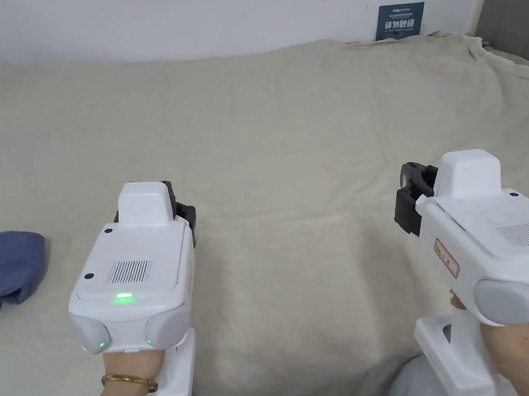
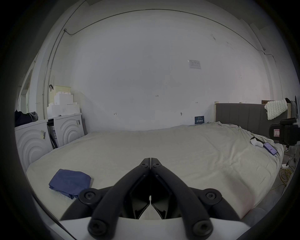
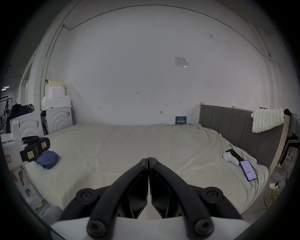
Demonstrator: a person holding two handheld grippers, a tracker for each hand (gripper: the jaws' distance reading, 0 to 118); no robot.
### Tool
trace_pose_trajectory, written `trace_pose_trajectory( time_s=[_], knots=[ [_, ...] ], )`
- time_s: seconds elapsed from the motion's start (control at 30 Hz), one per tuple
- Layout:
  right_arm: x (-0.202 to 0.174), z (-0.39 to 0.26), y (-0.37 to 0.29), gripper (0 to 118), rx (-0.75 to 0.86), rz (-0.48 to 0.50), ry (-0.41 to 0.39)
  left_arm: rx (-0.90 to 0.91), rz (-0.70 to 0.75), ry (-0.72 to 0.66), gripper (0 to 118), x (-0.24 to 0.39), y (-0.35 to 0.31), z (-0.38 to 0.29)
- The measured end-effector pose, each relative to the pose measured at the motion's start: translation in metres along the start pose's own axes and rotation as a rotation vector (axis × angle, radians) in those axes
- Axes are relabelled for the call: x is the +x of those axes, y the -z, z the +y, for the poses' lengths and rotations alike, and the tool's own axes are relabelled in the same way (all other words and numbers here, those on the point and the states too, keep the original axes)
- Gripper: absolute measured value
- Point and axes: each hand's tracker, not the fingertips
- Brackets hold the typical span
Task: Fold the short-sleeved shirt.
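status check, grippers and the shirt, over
Left gripper shut, empty. Right gripper shut, empty. Blue shirt lies bunched at the bed's left edge, untouched. Nothing between the grippers and it.

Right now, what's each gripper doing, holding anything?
Left gripper: closed, empty, above the bed.
Right gripper: closed, empty, above the bed.

Shirt [image 1: 5, 267]: plain dark blue, no pattern. Bed [image 1: 287, 146] sheet: plain beige. Left tool [image 2: 150, 162] and right tool [image 3: 148, 161]: black jaws, white housings, green indicator lights. Headboard [image 3: 235, 129]: grey. Knitted blanket [image 3: 267, 119]: cream.
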Motion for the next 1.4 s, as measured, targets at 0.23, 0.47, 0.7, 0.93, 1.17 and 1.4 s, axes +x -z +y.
trace_pose_trajectory(
  time_s=[0.23,0.47,0.7,0.93,1.17,1.4],
  knots=[
    [-0.001,0.001,-0.001,1,-0.010,0.012,0.017,-0.001,-0.017,-0.036,2,0.000,-0.004,0.001],
    [0.002,0.016,-0.001,117,-0.097,0.078,0.137,0.001,-0.097,-0.172,118,-0.001,-0.013,0.007],
    [-0.016,0.035,0.001,117,-0.378,-0.091,0.124,-0.196,-0.059,-0.255,118,0.002,-0.015,0.002],
    [-0.031,0.012,0.020,116,-0.688,0.036,0.143,-0.301,-0.010,-0.154,118,0.011,-0.018,-0.029],
    [-0.061,-0.010,0.010,116,-0.749,-0.019,0.107,-0.444,-0.045,-0.151,118,0.022,-0.029,-0.074],
    [-0.062,-0.025,0.010,116,-0.822,-0.035,0.120,-0.540,-0.041,-0.160,118,0.021,-0.040,-0.108]
  ],
)
